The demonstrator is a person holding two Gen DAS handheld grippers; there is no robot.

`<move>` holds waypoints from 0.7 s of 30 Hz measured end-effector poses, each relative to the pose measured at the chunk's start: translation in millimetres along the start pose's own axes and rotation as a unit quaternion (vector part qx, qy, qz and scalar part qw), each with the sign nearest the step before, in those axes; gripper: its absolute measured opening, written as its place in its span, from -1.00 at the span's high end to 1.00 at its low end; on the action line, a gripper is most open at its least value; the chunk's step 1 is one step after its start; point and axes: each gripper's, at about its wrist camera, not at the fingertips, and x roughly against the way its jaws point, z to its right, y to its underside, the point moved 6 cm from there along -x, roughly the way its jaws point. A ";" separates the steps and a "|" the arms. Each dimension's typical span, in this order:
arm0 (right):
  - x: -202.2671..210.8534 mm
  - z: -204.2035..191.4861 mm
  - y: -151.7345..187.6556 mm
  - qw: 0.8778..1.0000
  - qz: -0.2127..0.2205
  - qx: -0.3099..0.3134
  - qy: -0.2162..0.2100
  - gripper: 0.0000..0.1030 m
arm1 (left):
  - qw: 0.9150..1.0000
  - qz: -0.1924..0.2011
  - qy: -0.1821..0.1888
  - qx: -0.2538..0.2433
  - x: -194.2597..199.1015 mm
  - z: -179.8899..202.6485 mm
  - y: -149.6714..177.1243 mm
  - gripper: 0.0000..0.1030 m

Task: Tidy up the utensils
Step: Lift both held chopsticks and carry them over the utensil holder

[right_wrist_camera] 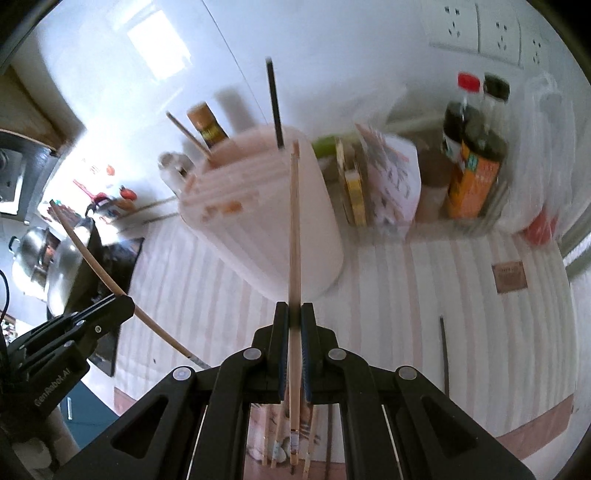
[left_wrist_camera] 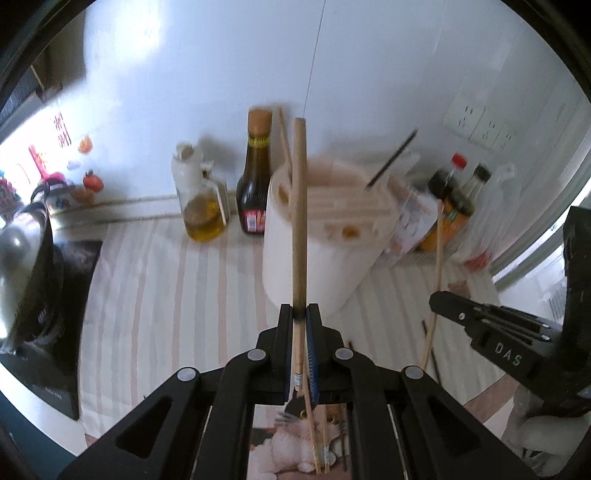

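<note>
**Chopsticks lifted over the striped counter**

White wall runs behind a counter laid with a pale striped cloth, and a row of power sockets sits high on the right. At the far left I see a steel pot on a dark stove. Against the wall stand an oil jug and a dark sauce bottle; further right are more bottles and some packets, blurred.

My left gripper is clamped on a wooden chopstick that points up and away from me. My right gripper pinches a thinner wooden chopstick the same way — both sets of jaws are closed tight on the sticks.

Just beyond both tips stands the white utensil holder on the cloth, with a black chopstick and a wooden one leaning out of its top. More chopsticks lie below my hands on a printed mat, and one dark chopstick lies on the cloth to the right.
</note>
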 end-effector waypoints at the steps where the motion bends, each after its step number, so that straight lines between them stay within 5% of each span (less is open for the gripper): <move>1: 4.0 -1.4 -5.7 1.000 0.007 0.001 -0.002 0.88 | 1.000 0.006 0.002 0.000 3.7 0.9 -5.1 0.91; 21: 75.3 -28.0 -137.1 0.990 0.141 0.022 -0.023 0.88 | 0.992 0.122 -0.005 -0.024 43.3 19.9 -125.9 0.91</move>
